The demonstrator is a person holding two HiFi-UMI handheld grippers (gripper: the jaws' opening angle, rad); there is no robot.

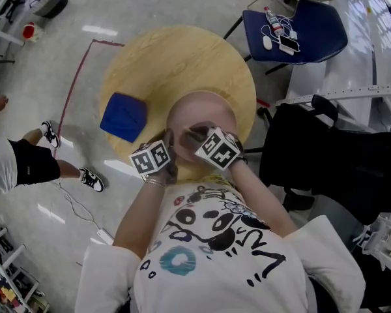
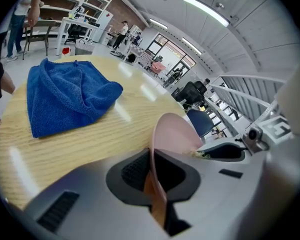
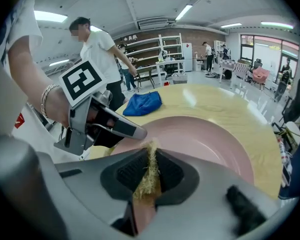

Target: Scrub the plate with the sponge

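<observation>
The left tongs (image 2: 151, 159) pinch the rim of the pink plate (image 3: 205, 139), which is on the worktop (image 1: 182, 57) right of the blue cloth (image 1: 124, 117). The right tongs (image 3: 151, 156) clamp the sponge (image 3: 149, 176). Hard scrubbing could pull this thin rim loose.

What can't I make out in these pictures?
Head view: marker cubes cover both grips and part of the plate.
Right gripper view: the right hand-held gripper hides most of the sponge; only a frayed yellow edge shows.
Head view: items on the blue chair are too tiny to name.
</observation>
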